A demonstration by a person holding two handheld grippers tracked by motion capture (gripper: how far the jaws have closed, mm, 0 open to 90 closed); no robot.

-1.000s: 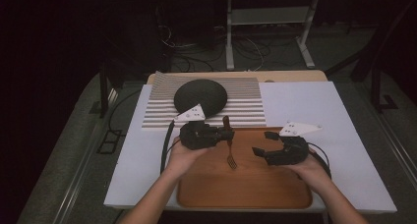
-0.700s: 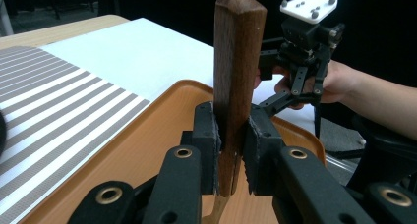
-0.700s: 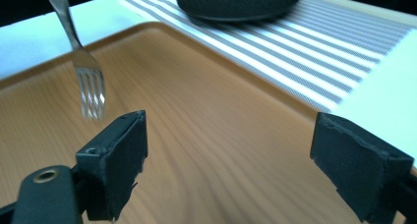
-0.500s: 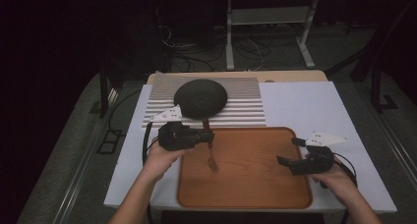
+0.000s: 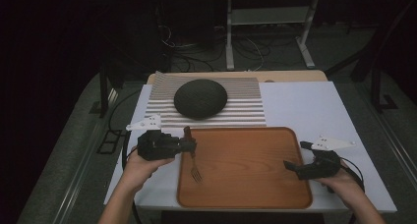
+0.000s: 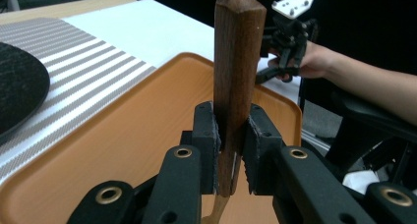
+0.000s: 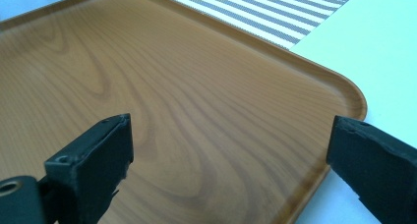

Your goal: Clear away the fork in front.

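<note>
Left gripper [image 5: 189, 144]: jaws clamped on the wooden handle of the fork [image 5: 193, 157], seen gripped between the pads [image 6: 206, 150] in the left gripper view.
Fork: held over the near-left part of the tray [image 5: 275, 135], handle pointing far, tines near; whether the tines touch the tray cannot be told.
Change, left: fork and gripper have been carried from the middle of the tray toward its left edge.
Change, right: right gripper [image 5: 297, 157] has been drawn away to the tray's right edge, and its jaws have just been opening; they stand wide apart with nothing between them.
Meaning: the fork has likely been passed to the left gripper alone, and setting it down at the left is probably next.
Surroundings: a dark round plate [image 5: 200, 98] rests on a striped mat [image 5: 246, 106] at the far side of the white worktop [image 5: 305, 106].
Obstruction: nothing lies between the fork and the tray's left rim.
</note>
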